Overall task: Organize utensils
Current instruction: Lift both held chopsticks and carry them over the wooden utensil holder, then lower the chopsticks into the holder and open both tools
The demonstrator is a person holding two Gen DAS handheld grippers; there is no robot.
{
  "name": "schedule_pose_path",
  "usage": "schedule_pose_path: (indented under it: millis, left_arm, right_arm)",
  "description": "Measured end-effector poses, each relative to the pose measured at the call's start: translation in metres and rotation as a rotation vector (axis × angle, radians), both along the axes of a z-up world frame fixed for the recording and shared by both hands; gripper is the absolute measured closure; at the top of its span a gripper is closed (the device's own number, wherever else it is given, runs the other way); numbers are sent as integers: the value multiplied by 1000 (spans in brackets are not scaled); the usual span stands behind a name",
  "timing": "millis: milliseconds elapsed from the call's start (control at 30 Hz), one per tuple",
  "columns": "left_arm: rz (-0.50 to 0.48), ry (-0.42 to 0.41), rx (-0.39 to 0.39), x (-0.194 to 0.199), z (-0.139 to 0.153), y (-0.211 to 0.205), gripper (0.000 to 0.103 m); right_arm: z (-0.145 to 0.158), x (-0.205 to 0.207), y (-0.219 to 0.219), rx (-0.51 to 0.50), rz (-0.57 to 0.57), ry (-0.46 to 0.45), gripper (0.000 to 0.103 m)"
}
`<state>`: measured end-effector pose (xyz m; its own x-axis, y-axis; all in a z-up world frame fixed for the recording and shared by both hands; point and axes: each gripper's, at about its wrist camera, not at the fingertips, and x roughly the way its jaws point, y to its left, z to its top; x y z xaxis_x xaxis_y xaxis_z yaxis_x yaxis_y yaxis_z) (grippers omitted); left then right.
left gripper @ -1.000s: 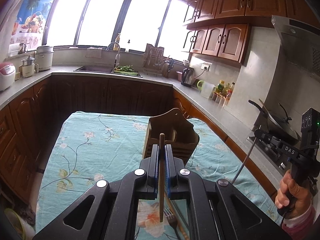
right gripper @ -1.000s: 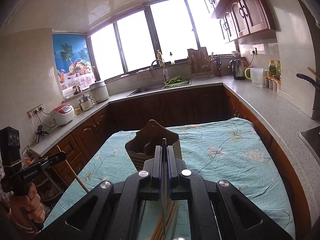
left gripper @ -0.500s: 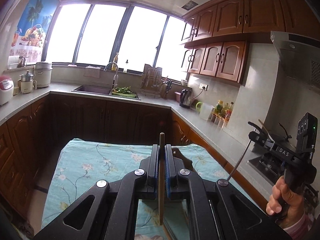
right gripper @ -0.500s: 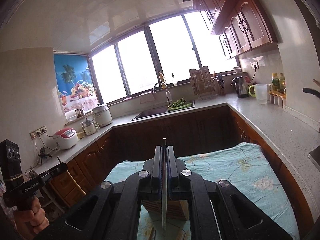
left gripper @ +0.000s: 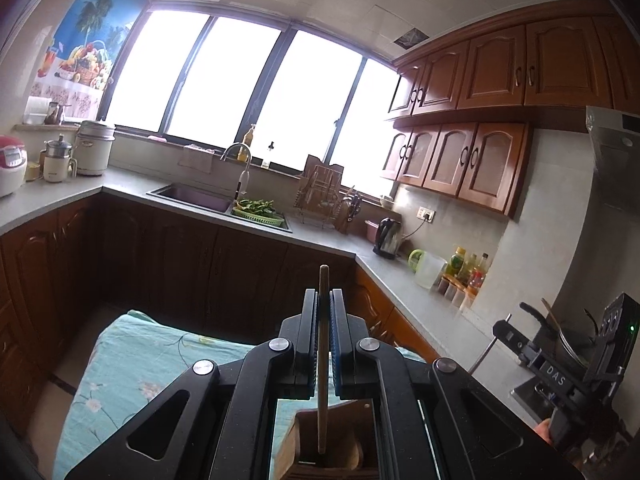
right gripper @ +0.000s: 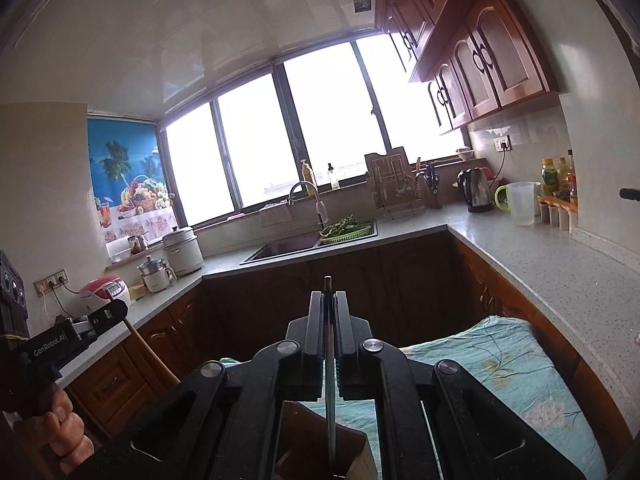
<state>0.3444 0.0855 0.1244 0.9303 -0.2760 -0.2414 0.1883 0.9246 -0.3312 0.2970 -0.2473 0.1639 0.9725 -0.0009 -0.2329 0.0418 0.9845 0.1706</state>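
Observation:
My left gripper (left gripper: 324, 300) is shut on a wooden stick-like utensil (left gripper: 322, 360), held upright with its lower end over the wooden utensil holder (left gripper: 308, 436) below. My right gripper (right gripper: 327, 300) is shut on a thin metal utensil (right gripper: 329, 400), also upright, its lower end over the same holder (right gripper: 296, 436). Each gripper shows in the other's view: the right one (left gripper: 516, 330) with its metal handle at right, the left one (right gripper: 112, 312) with its wooden stick at left. The holder stands on a table with a teal floral cloth (left gripper: 132, 364).
Dark wood cabinets and a grey countertop (right gripper: 560, 280) wrap around the table. A sink (left gripper: 192, 196) with a basket of greens, a kettle (left gripper: 386, 232), a jug, bottles and rice cookers stand on the counter. A stove with a pan (left gripper: 572, 340) is at right.
Both grippers have risen and tilted up with their utensils. The holder has dropped from mid-frame to the bottom edge, now beneath the utensils' lower ends.

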Motion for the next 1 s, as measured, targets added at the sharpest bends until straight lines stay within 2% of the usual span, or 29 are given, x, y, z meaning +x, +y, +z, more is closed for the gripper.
schedule_pose_path:
  millis: [267,433,933,1000]
  left_arm:
    - [34,44,-60,45,-71,-19,100]
    - [20,83,-51,65,-93,-32,100]
    - [3,109,-6,81,-67,-18,98]
    - [1,111,-1,79,-64,-18,98]
  right_arm:
    - [-58,20,-7,47,-18,35,99]
    - [-78,20,-8,60,-35,44,99]
    - [-76,27,-16,74,-30,85,98]
    - [-75,27,-17,84,-27,95,93]
